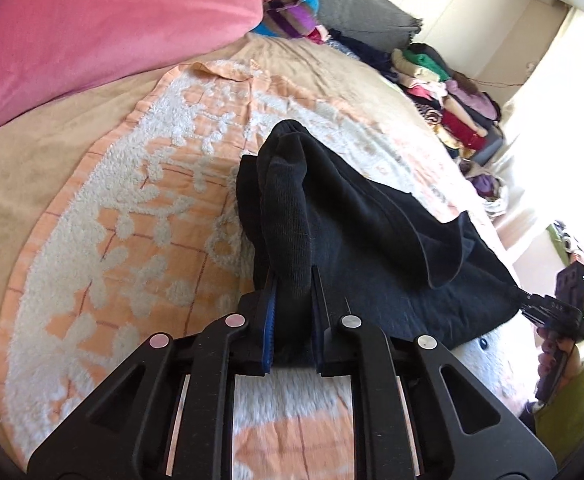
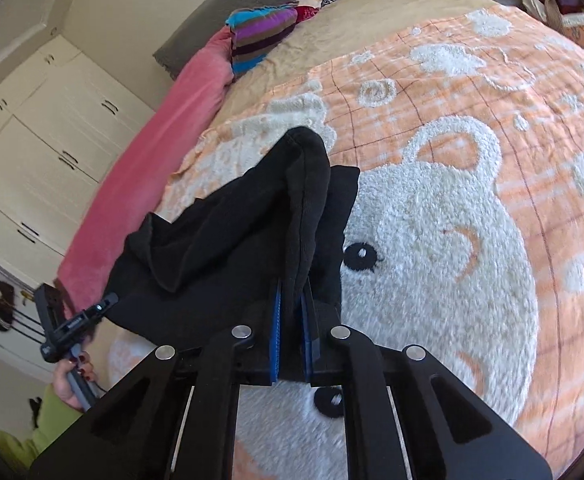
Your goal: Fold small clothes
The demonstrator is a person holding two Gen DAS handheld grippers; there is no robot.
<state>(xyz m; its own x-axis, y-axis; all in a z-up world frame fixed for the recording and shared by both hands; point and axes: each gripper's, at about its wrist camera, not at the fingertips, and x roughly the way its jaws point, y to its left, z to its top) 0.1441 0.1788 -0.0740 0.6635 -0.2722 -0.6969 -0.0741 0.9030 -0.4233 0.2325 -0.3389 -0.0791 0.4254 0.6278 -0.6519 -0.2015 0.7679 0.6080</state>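
A black garment (image 1: 372, 216) hangs stretched between two hand-held grippers above a bed, each tool pinching one bunched end of the cloth. The left gripper (image 1: 292, 280) has its fingers closed tight on a ribbed fold of the fabric, blue pads pressed against it on both sides; the right gripper (image 2: 292, 292) is clamped the same way on the opposite end. From the left wrist view the right tool appears at the far right edge, nipping a corner of the garment, with a hand (image 1: 552, 360) and a green sleeve (image 1: 568, 404) behind it. From the right wrist view the left tool shows at the lower left — painted nails wrapped round its handle. Part of the cloth sags in loose folds between the two grips, and its lower edge lies on or just above an orange-and-white towel (image 2: 452, 220) bearing a fluffy bear's face, spread over the beige bedcover (image 1: 32, 168). A pink blanket (image 1: 92, 32) lies along the bed's edge, a striped folded item (image 2: 260, 36) beside it, and piles of mixed clothes (image 1: 448, 92) crowd the far side. White cupboards (image 2: 52, 132) line the wall.
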